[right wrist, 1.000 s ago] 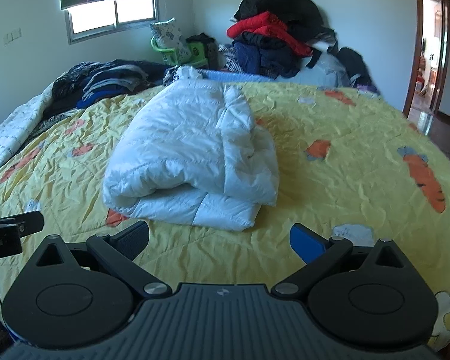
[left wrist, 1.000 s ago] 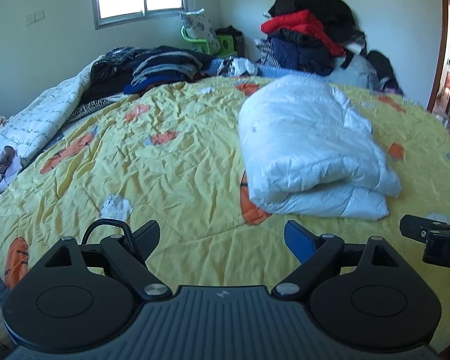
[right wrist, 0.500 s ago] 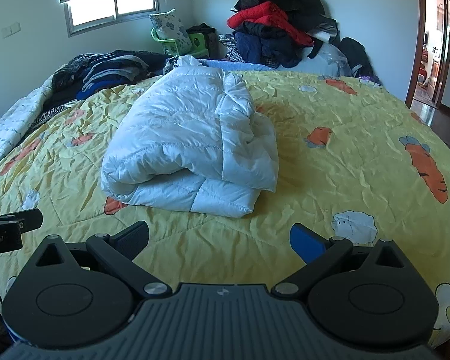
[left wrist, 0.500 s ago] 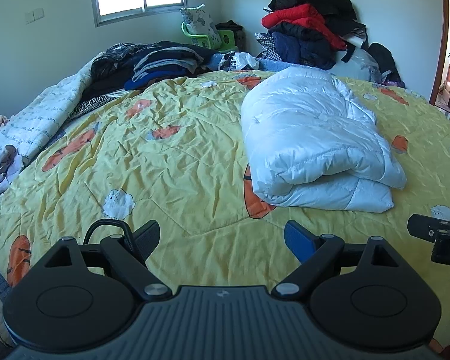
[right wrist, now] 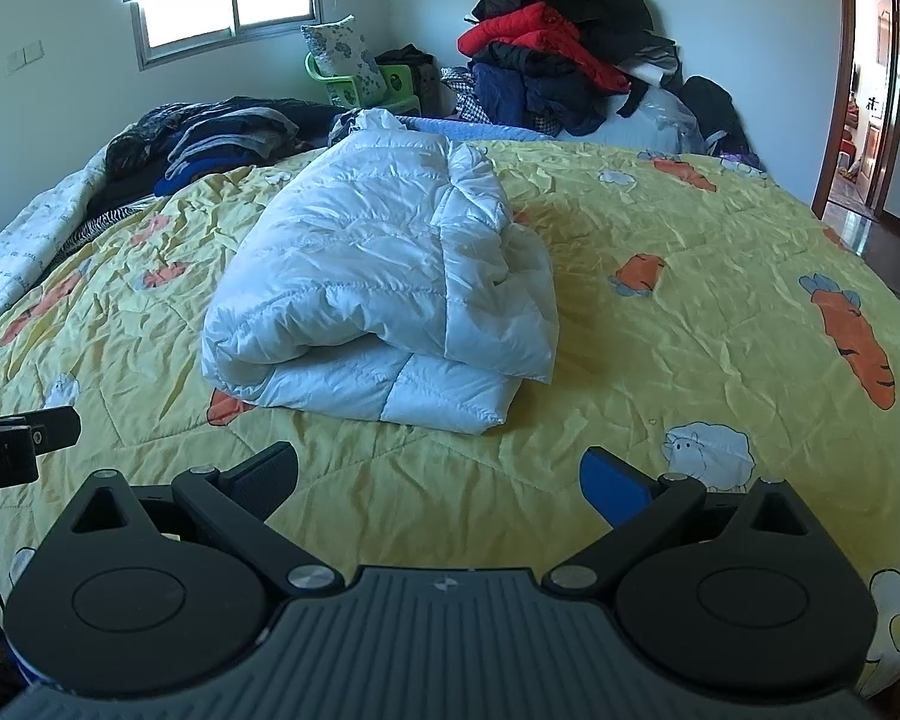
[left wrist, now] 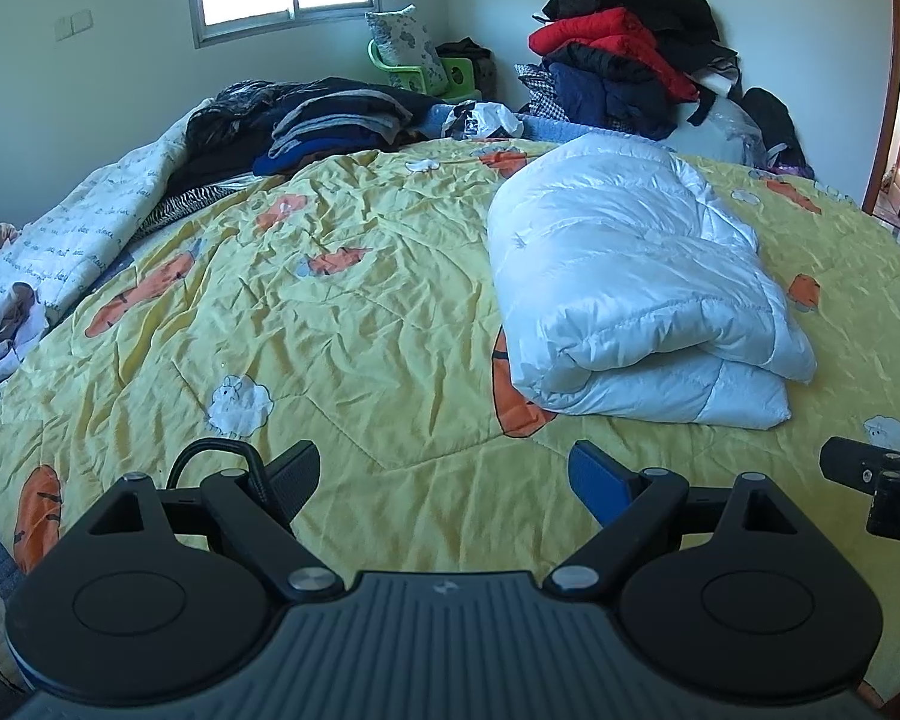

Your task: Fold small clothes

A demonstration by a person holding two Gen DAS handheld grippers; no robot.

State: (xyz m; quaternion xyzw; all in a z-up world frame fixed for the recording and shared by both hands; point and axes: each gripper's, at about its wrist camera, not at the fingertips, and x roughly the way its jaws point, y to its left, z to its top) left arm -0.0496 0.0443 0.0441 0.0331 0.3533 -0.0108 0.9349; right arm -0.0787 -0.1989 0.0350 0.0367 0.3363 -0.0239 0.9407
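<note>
While both grippers hover empty, white puffer jacket [left wrist: 636, 294] lies folded on yellow carrot bedspread [left wrist: 342, 324].
Left gripper [left wrist: 444, 474] and right gripper [right wrist: 438, 474] spread wide, just short of jacket.

Your right gripper [left wrist: 882, 489] is cut off at the left view's edge. The folded white jacket [right wrist: 384, 300] hides its own underside from you.
</note>
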